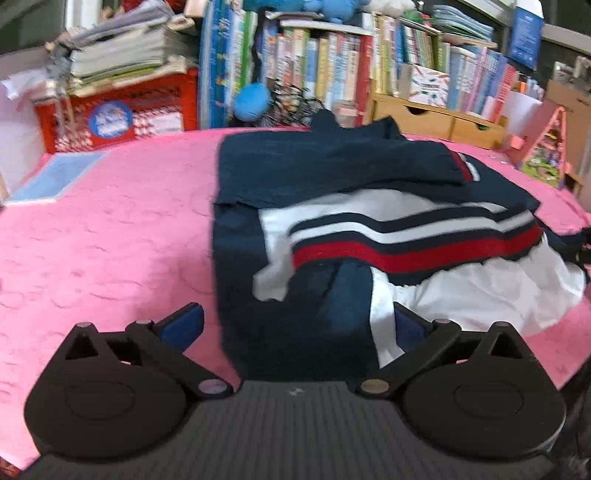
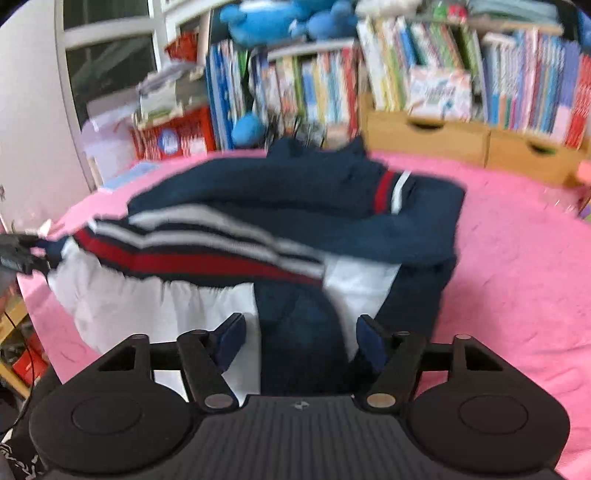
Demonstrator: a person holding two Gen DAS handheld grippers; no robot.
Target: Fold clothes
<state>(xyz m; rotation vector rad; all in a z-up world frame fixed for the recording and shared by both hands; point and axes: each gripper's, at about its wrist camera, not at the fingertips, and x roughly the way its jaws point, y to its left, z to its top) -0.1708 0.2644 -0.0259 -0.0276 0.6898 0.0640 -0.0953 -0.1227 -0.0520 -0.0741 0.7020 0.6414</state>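
Observation:
A navy sweater with red and white stripes point(image 1: 369, 243) lies partly folded on a pink bedspread point(image 1: 110, 240), with white fabric point(image 1: 498, 291) showing beneath its striped band. My left gripper point(image 1: 295, 325) hovers over the sweater's near left edge, jaws wide open. Its left finger is over the bedspread and its right finger point(image 1: 408, 326) over the white cloth. In the right wrist view the same sweater point(image 2: 295, 221) is blurred. My right gripper point(image 2: 301, 341) is open, its fingers on either side of a navy fold point(image 2: 299, 332) without pressing it.
Bookshelves packed with books point(image 1: 332, 66), a red crate point(image 1: 122, 110), blue plush toys point(image 2: 273, 18) and wooden drawers point(image 2: 424, 140) line the far side of the bed. A light blue patch point(image 1: 55, 177) lies at far left. A dark object point(image 2: 14, 251) sits at the sweater's edge.

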